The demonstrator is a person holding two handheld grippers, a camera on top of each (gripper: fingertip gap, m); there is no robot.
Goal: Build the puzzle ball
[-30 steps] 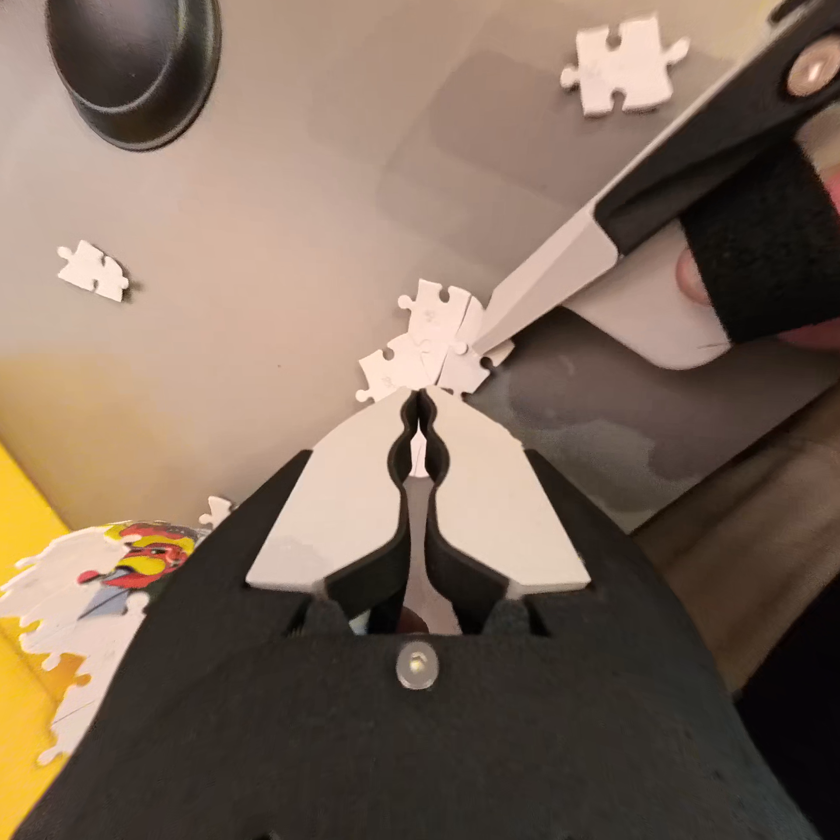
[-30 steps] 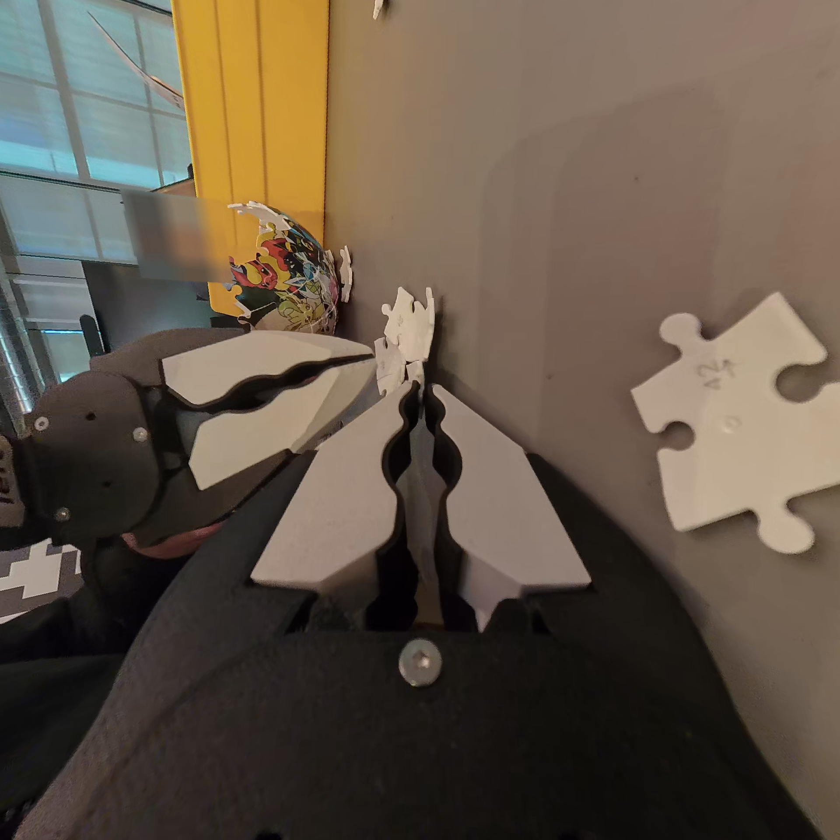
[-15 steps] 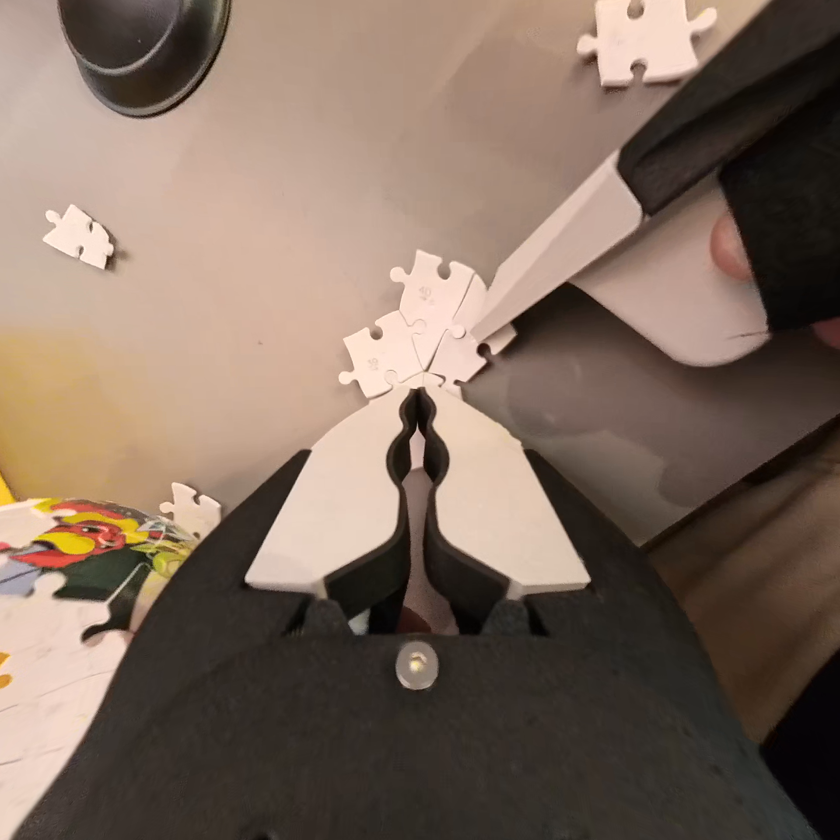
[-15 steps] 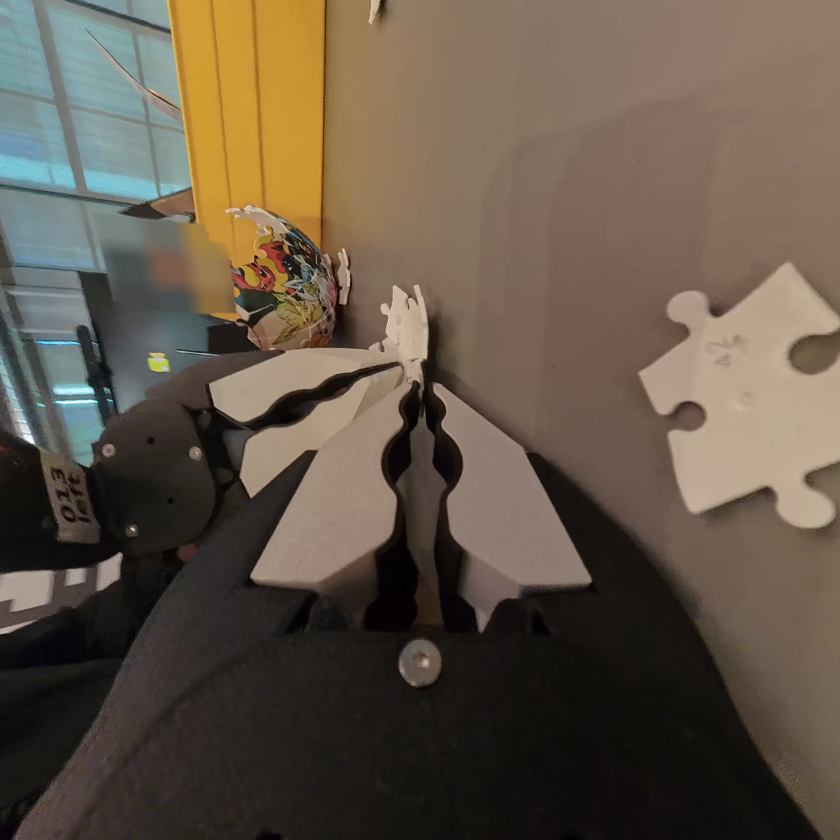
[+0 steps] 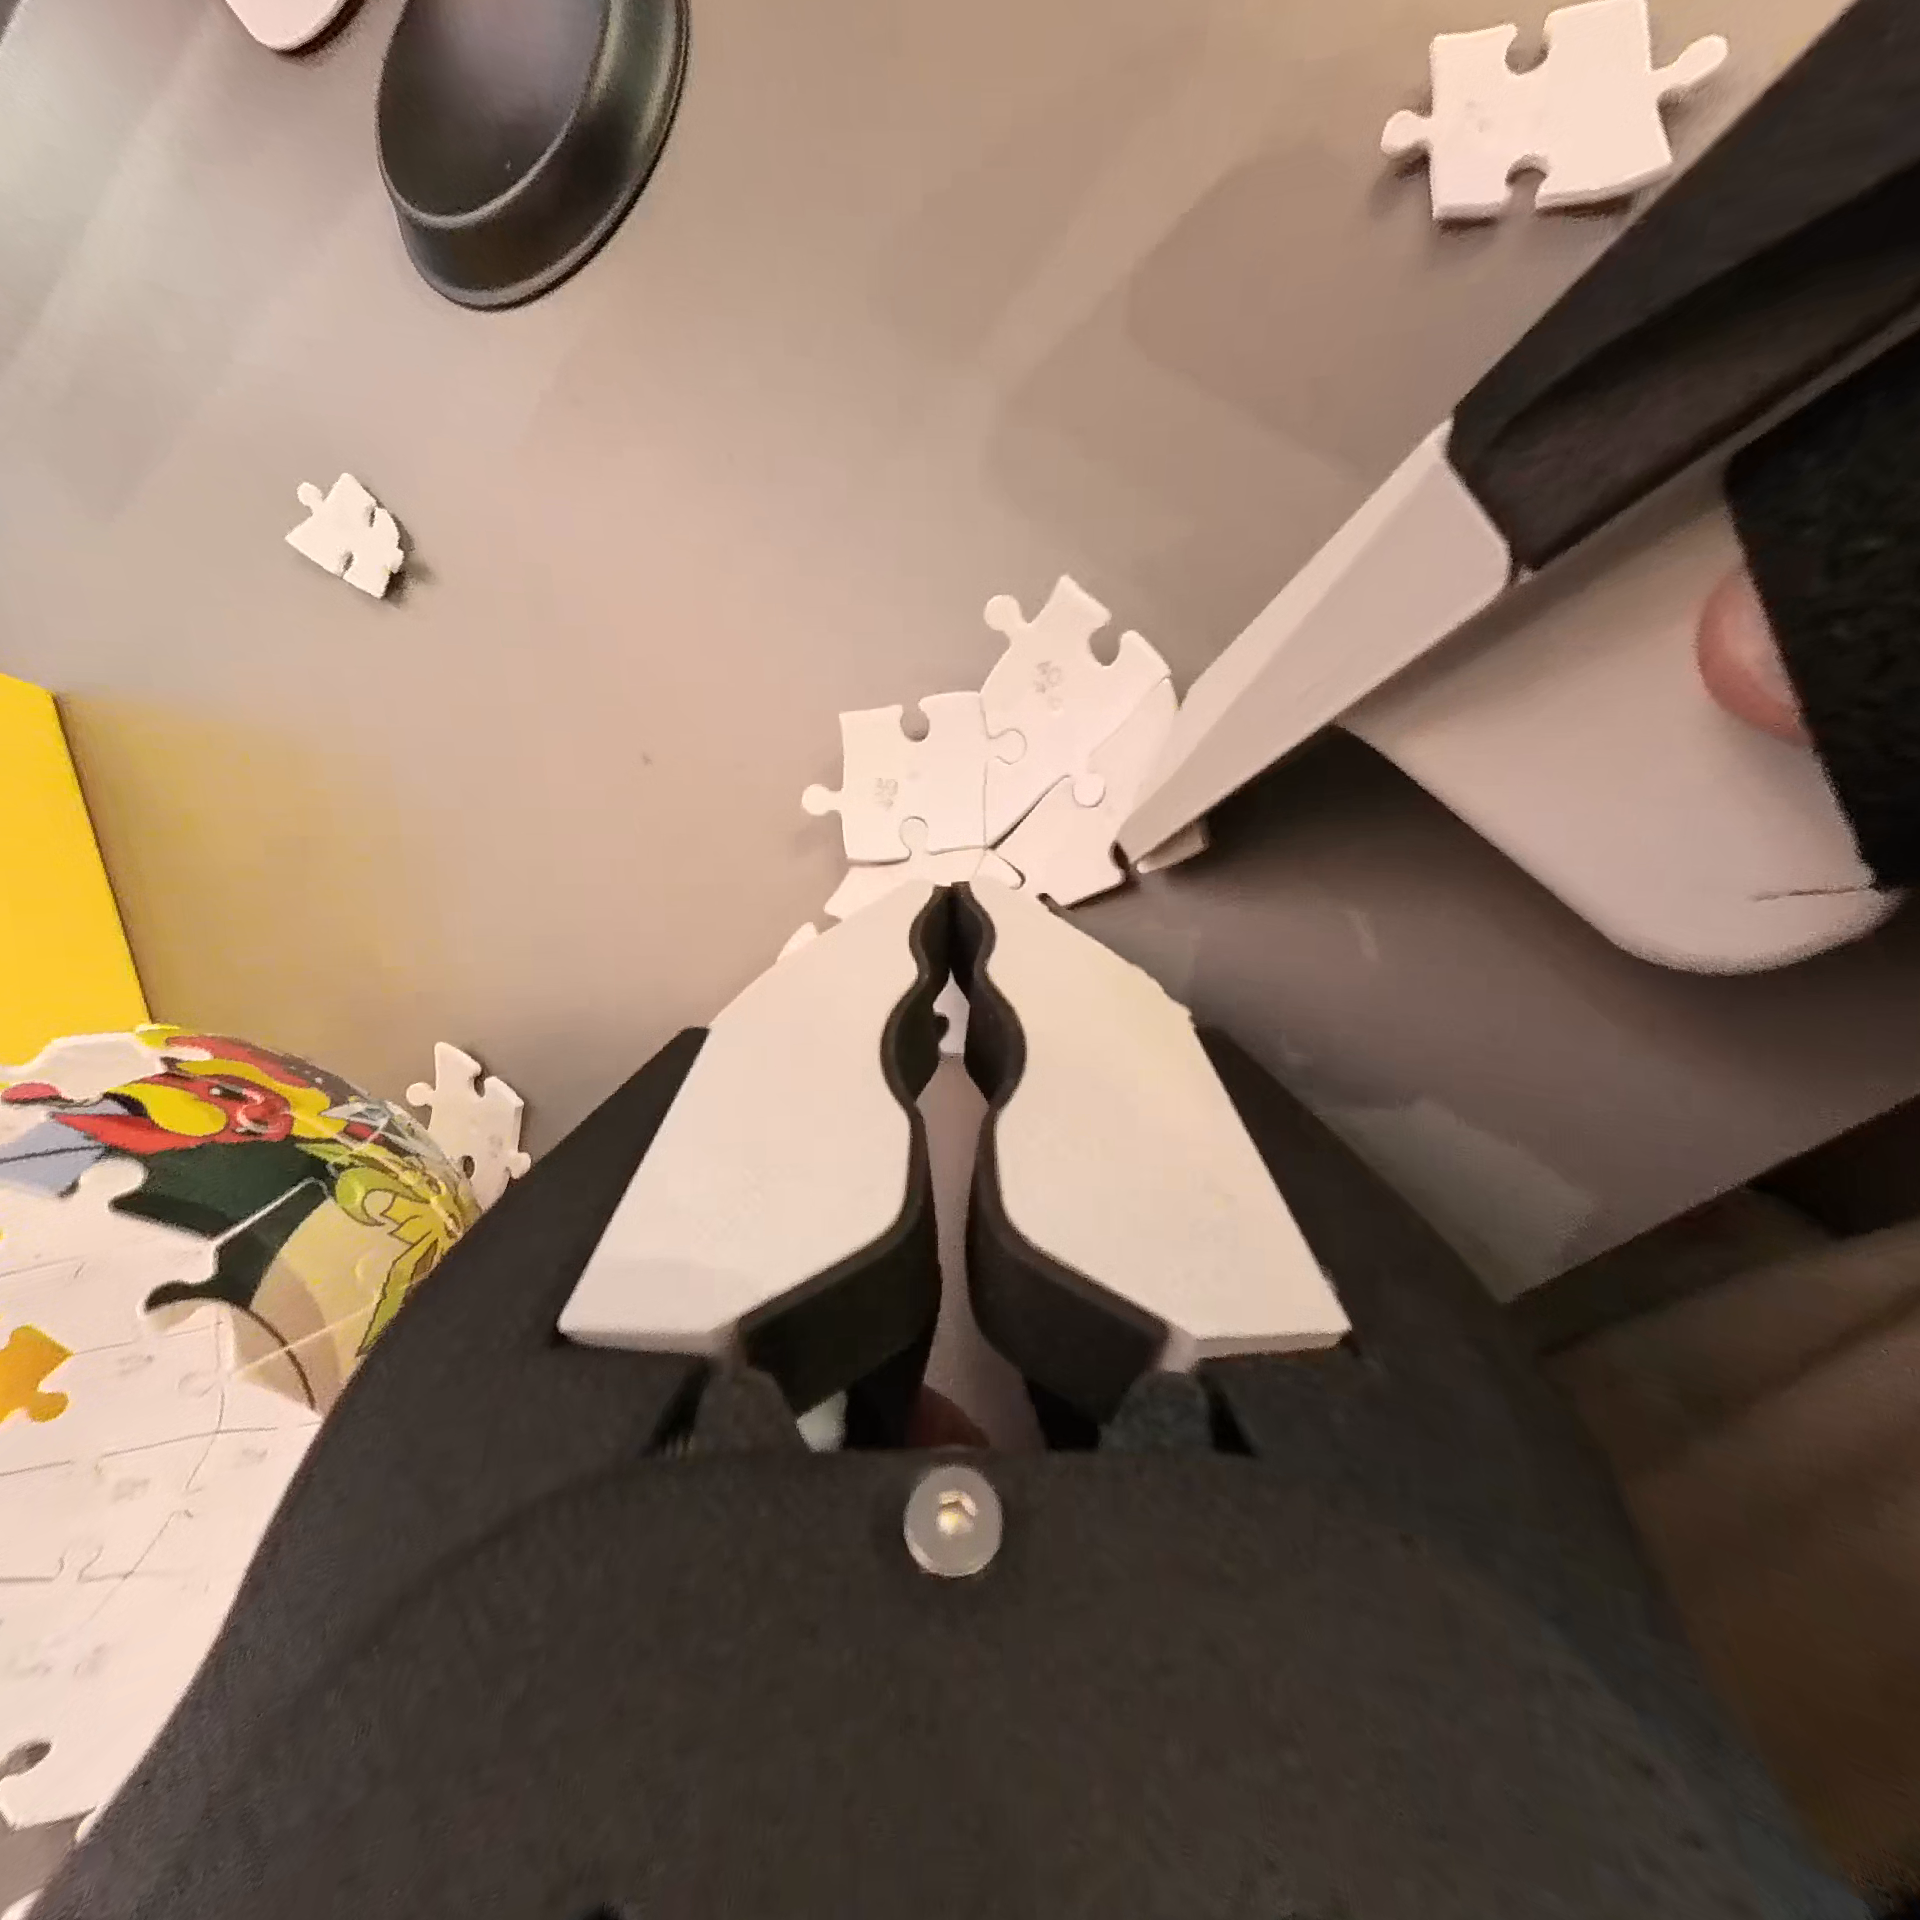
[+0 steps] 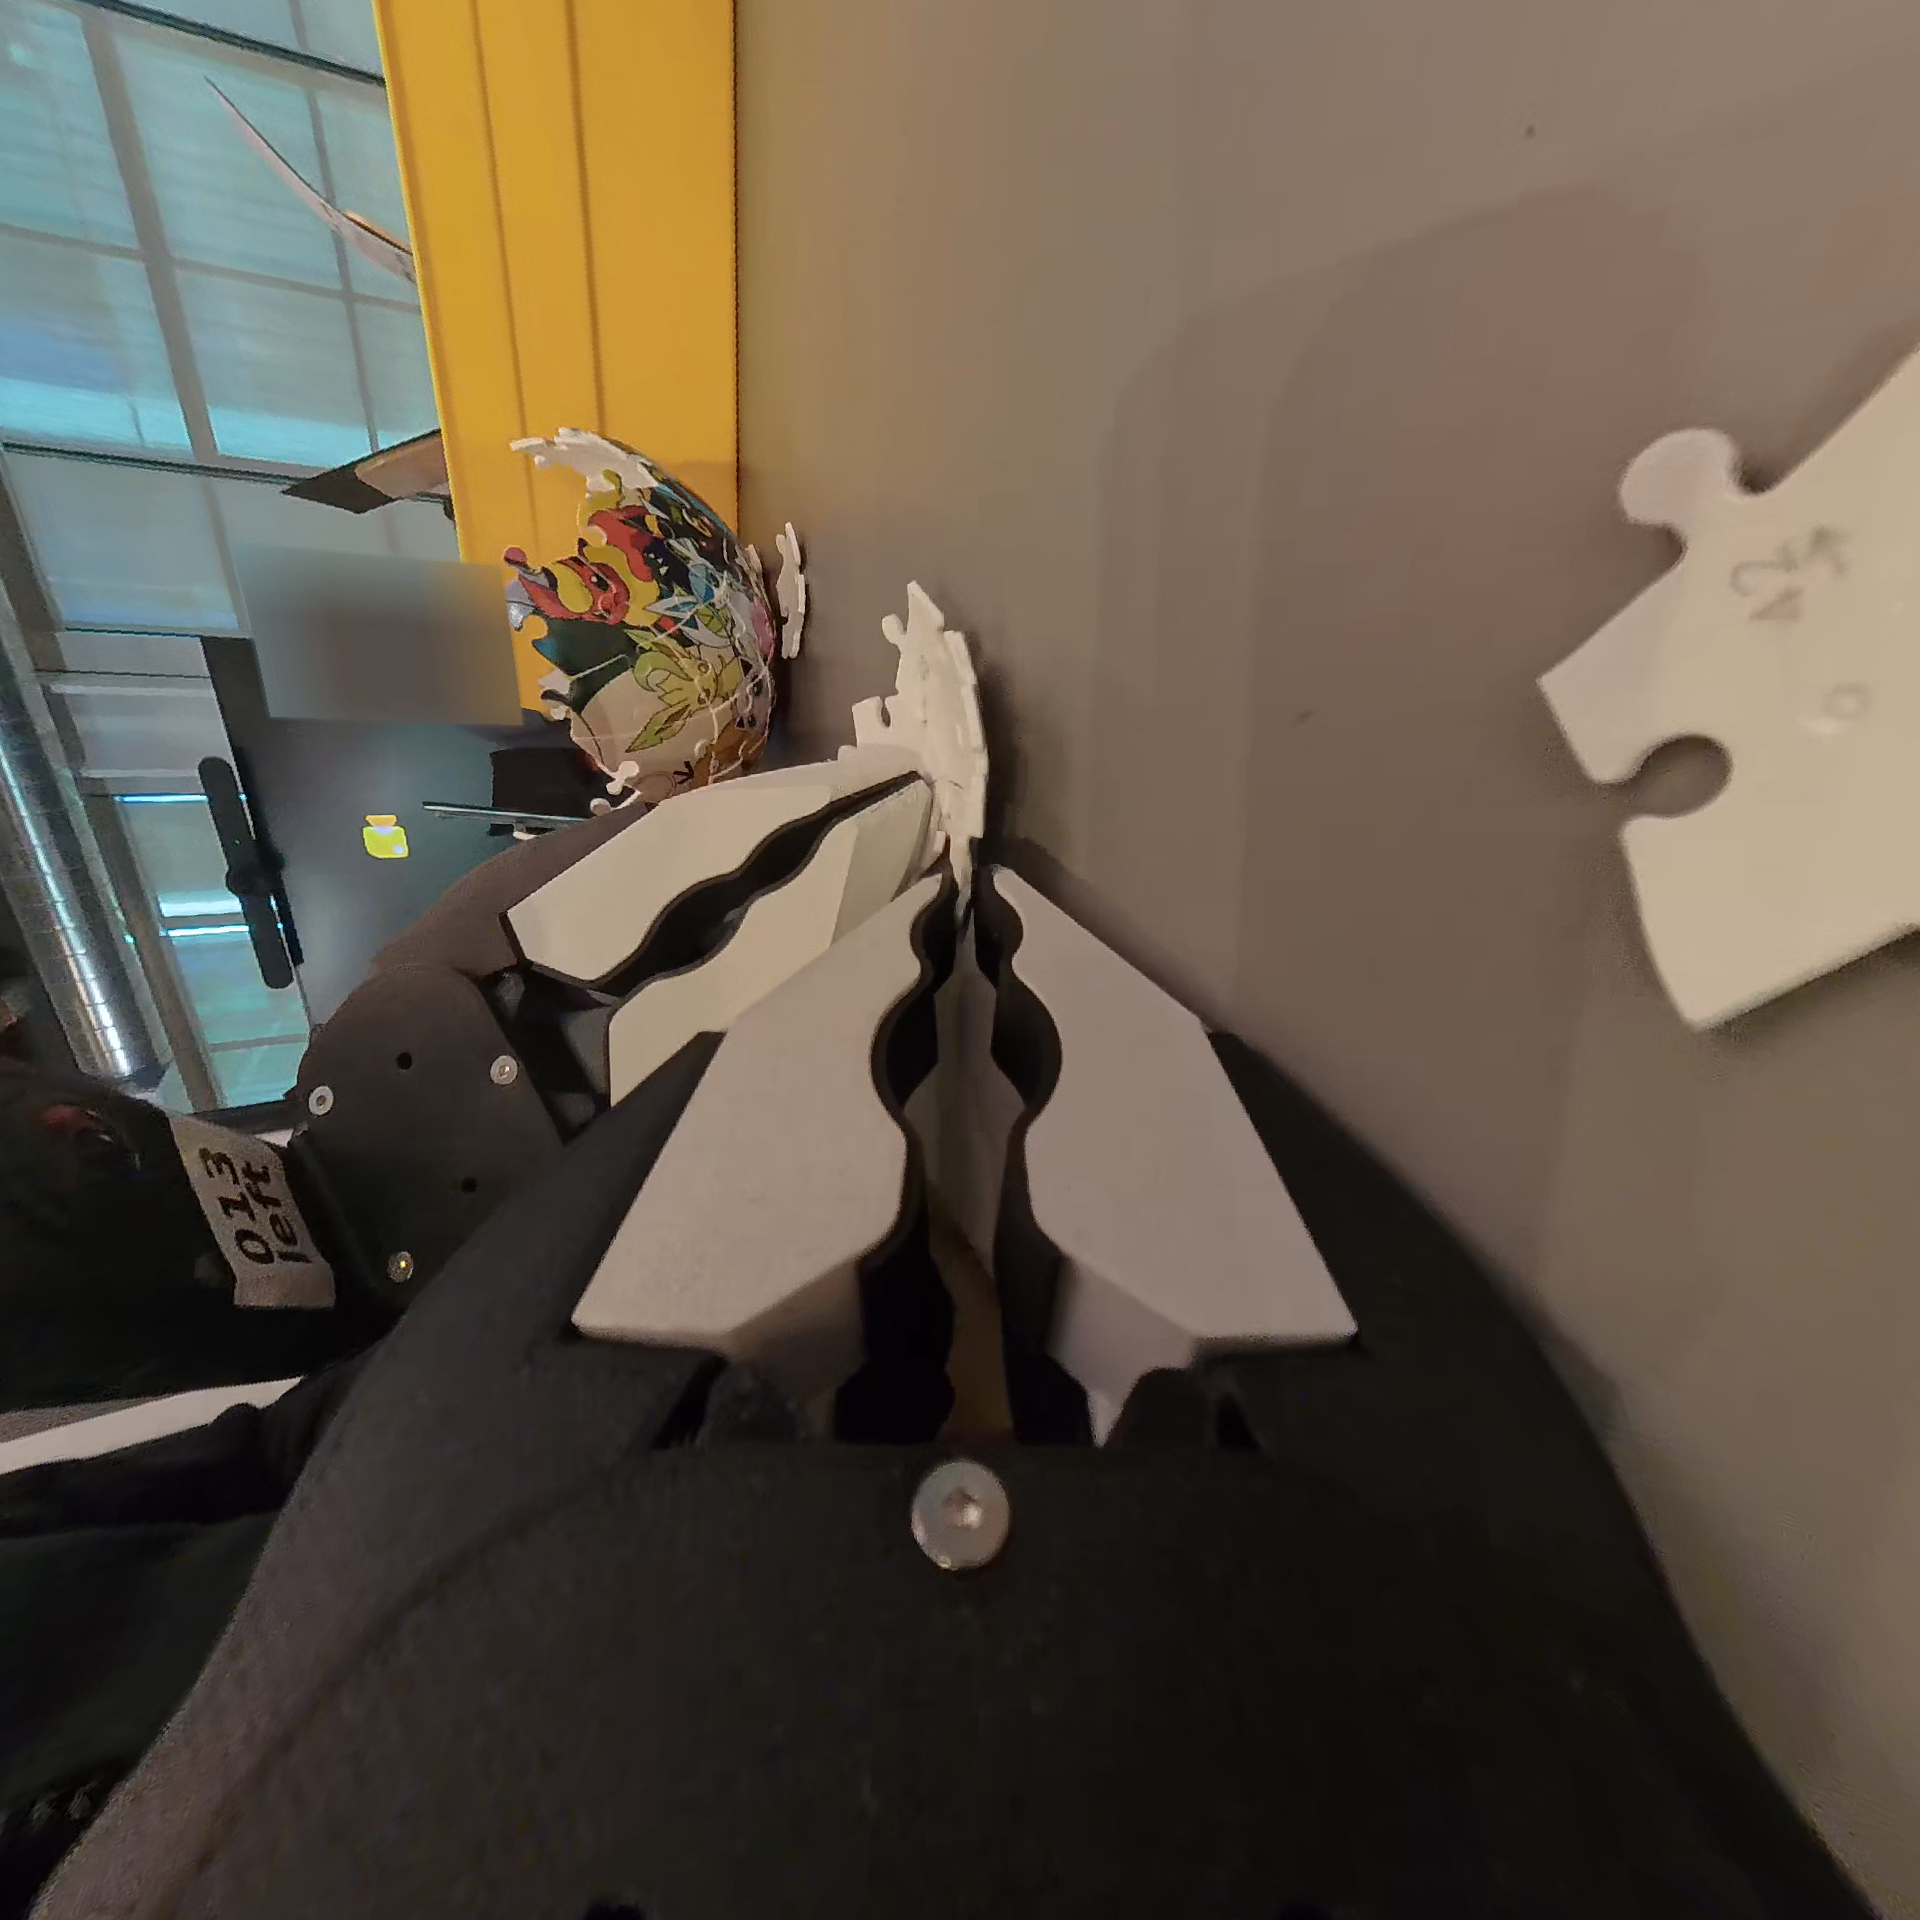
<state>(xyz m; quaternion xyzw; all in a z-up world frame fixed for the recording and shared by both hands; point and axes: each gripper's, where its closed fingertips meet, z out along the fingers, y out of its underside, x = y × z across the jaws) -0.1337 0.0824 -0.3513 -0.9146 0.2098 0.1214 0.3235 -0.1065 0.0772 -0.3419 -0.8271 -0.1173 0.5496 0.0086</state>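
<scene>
A small cluster of joined white puzzle pieces (image 5: 987, 769) is held just above the grey table, blank side toward the left wrist camera. My left gripper (image 5: 951, 896) is shut on its near edge. My right gripper (image 5: 1143, 844) comes in from the upper right and is shut on its right edge. In the right wrist view the cluster (image 6: 948, 717) stands edge-on just past my right gripper (image 6: 971, 883), with the left gripper (image 6: 920, 805) beside it. The partly built colourful puzzle ball (image 5: 208, 1153) lies at the lower left, open and hollow; it also shows in the right wrist view (image 6: 644, 644).
Loose white pieces lie on the grey table (image 5: 727, 468): one far left (image 5: 348, 535), one top right (image 5: 1538, 135), one by the ball (image 5: 473, 1112), and one near the right gripper (image 6: 1787, 727). A black round dish (image 5: 530, 135) sits at the back. A yellow panel (image 6: 571, 260) borders the table. The grippers are tip to tip, or close to it. Both grippers' tips are roughly 20 cm from the black round dish (image 5: 530, 135).
Both grippers have kept their hold on the cluster. The cluster has turned a little, and the puzzle ball now shows larger at the lower left of the left wrist view.
</scene>
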